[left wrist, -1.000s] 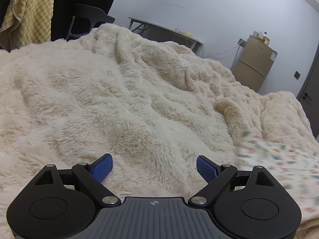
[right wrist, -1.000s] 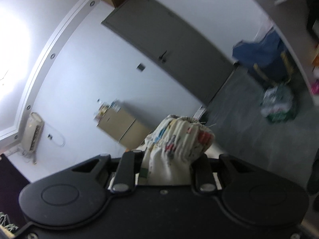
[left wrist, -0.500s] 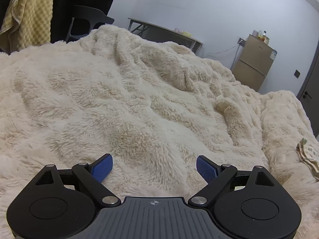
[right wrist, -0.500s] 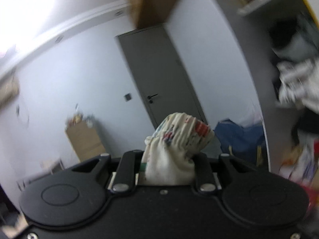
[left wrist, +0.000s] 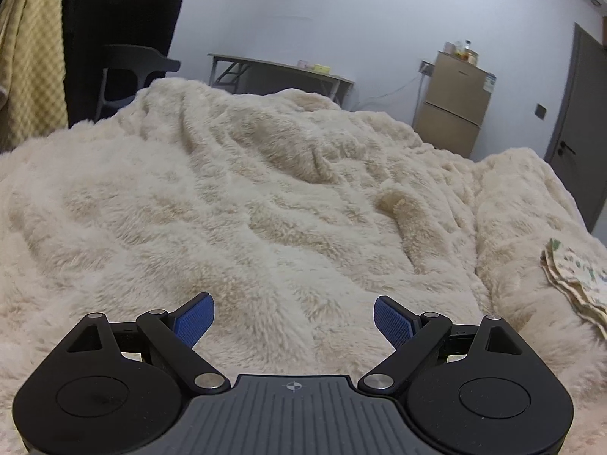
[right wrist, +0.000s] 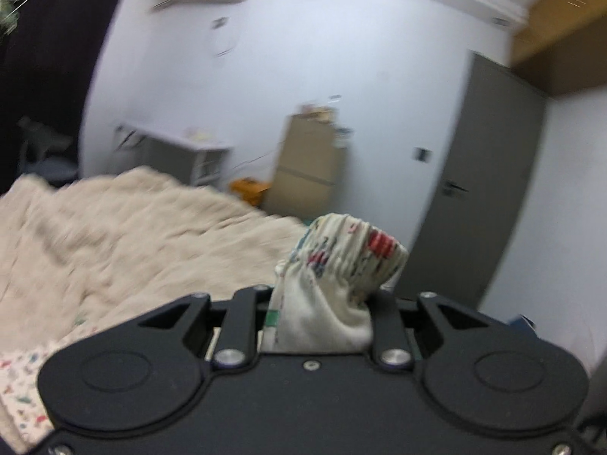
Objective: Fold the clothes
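Right gripper [right wrist: 322, 303] is clamped on a gathered bunch of cream cotton clothing printed with small red, green and blue figures [right wrist: 337, 265], the bunch standing up between its jaws. More of this printed cloth [right wrist: 22, 386] trails down at the lower left of the right wrist view, onto the bed near its right edge; motion blur hides how it lies.

Left gripper [left wrist: 294, 320] hovers low over the bed with its blue-padded fingers [left wrist: 195, 316] wide apart and nothing between them. Beneath and beyond it spreads a rumpled, cream, long-pile fleece blanket [left wrist: 227, 208]. A layered edge of the printed cloth [left wrist: 576, 280] shows at the bed's right edge, to the right of the left gripper and well apart from it. Its long axis cannot be told. The right gripper is therefore the nearer one.
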Available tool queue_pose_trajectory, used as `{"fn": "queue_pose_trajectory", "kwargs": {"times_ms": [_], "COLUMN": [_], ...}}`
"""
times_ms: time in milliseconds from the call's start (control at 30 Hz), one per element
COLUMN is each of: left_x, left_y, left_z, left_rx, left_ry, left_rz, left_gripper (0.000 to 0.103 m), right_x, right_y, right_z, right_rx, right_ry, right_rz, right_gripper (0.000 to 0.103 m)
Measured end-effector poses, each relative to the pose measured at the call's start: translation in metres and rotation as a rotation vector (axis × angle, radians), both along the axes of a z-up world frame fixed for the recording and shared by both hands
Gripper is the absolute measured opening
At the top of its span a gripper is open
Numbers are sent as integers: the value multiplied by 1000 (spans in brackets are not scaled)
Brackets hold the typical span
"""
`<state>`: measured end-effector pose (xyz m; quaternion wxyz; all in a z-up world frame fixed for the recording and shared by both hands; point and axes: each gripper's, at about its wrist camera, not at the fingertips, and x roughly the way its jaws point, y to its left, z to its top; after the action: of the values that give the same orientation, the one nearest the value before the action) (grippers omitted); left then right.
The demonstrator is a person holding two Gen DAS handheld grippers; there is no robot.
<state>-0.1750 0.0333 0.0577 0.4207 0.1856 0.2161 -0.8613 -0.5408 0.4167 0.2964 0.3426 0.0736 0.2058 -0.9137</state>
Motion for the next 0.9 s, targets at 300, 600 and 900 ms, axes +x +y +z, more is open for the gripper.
{"fn": "queue_pose_trajectory", "kwargs": {"times_ms": [300, 600, 900], "left_x": [-16, -32, -56], "left_y": [20, 49, 72], "left_z": [19, 52, 107], "left_rx": [-60, -138, -29], "left_ry": [-23, -40, 124], "left_rz": [-49, -122, -416], "left_gripper": [89, 89, 90], "right_x": [144, 178, 137], "right_y": [-149, -92, 51], "right_z": [-123, -131, -115], "right_rx": [440, 446, 215], "right_ry": [49, -79, -216], "right_rz": [285, 528, 439], "right_gripper": [41, 71, 78]}}
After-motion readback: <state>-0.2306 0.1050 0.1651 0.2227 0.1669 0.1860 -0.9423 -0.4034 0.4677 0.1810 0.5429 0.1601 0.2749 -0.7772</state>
